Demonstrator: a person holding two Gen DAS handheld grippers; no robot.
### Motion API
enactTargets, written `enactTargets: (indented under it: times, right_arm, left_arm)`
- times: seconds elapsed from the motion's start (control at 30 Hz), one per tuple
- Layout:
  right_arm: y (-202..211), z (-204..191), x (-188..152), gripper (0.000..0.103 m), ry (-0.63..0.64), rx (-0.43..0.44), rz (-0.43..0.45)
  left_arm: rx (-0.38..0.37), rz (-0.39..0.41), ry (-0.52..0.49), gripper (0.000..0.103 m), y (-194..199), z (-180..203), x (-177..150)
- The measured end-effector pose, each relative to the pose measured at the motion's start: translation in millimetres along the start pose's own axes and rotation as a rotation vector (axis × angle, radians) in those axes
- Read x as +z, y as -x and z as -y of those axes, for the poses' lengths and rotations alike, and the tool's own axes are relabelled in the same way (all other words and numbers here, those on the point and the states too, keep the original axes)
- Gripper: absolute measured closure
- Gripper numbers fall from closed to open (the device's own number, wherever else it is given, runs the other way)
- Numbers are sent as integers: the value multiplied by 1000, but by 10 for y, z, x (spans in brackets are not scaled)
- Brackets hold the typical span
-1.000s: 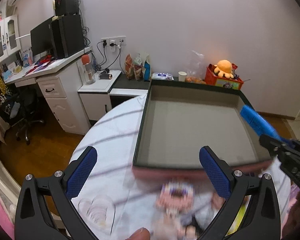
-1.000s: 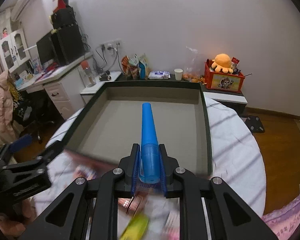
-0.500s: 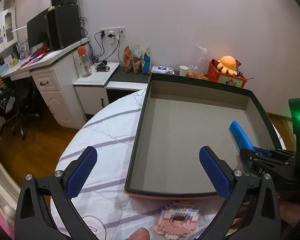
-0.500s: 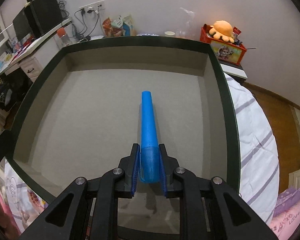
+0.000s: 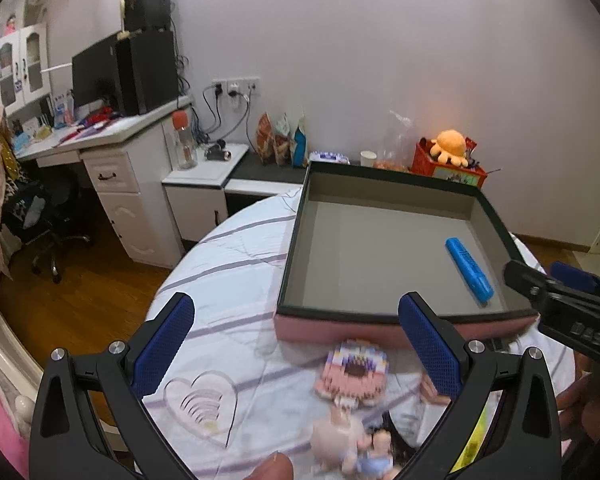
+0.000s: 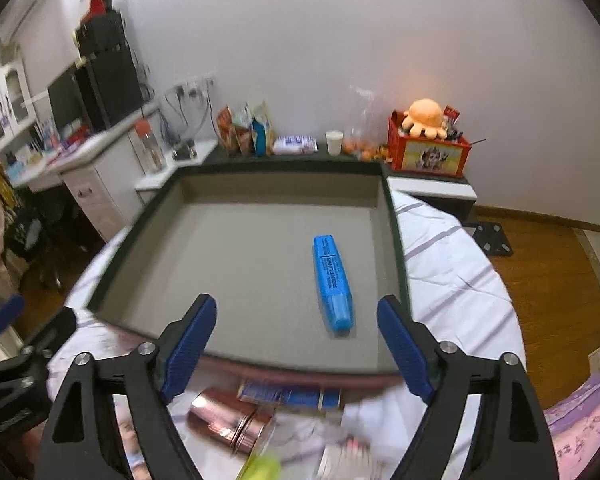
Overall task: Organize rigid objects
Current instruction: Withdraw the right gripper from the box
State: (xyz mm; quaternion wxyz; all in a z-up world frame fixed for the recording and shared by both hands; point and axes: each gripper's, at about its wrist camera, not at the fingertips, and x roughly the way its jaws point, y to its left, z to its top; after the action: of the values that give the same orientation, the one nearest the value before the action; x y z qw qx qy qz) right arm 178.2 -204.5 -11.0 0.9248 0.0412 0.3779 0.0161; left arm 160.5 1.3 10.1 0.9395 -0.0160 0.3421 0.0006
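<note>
the right gripper (image 6: 296,344) spreads its jaws, nothing between them; the left gripper (image 5: 300,344) gapes empty too. the blue highlighter (image 6: 333,281) lies released near the box's (image 6: 396,248) right wall. likely light, stiff, smooth plastic: best pinched across its flat mid-barrel.

Right gripper (image 6: 296,340) jaws opening, released blue highlighter (image 6: 333,282) (now lying in box (image 6: 260,184)).

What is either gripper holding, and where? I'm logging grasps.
Nothing. The blue highlighter lies loose in the box; the right gripper is opening with nothing between its jaws, left gripper empty.
</note>
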Motion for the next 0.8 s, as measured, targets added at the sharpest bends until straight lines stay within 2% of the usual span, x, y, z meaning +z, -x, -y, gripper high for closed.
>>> enactTargets:
  times: [0.07,0.27,0.43,0.6,0.8]
  right_arm:
    - [209,-12,-96,0,-10,4,25]
    - [803,-33,-386,0,-26,9,92]
    - [1183,10,-757,0,-46,13,131]
    - [1248,73,-1089,0,-82,29,110]
    - [1115,143,-1210,0,-118,33,73]
  left_arm:
    - [-7,11,1,0,156,-11,-81]
    - [-20,33,-1,0,526,-37,-345]
    - [-21,45,-22,0,789,-92,-617]
    - [-12,26,-50,0,874,-127,-862]
    - [-26,-37,-59,0,748,-95,-1034]
